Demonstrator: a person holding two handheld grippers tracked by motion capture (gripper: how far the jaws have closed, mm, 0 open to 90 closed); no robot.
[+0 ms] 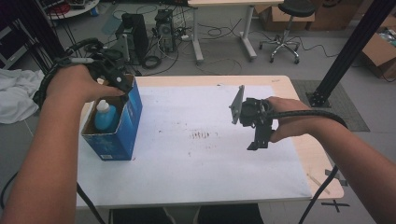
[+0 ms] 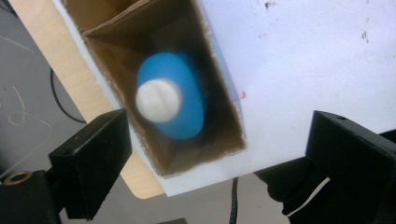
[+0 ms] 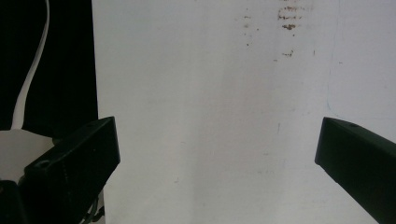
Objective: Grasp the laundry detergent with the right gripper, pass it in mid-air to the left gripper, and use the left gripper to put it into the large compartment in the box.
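A blue cardboard box (image 1: pixel 116 126) stands open-topped on the white sheet at the table's left. Inside it stands a blue bottle (image 1: pixel 104 116) with a white cap (image 2: pixel 158 100). My left gripper (image 1: pixel 122 88) hovers just above the box's far rim, pointing down, jaws wide apart with nothing between them; in the left gripper view the box (image 2: pixel 219 116) and bottle (image 2: pixel 187 105) lie straight below. My right gripper (image 1: pixel 259 140) hangs over the sheet's right half, open, above bare white paper (image 3: pixel 210 116).
The white sheet (image 1: pixel 196 158) covers most of the wooden table (image 1: pixel 322 163); brown smudges (image 1: pixel 203 135) mark its middle. Behind the table are computer towers (image 1: pixel 133 32), cables, a desk and a stool (image 1: pixel 287 28). A black post (image 1: pixel 350 51) rises at right.
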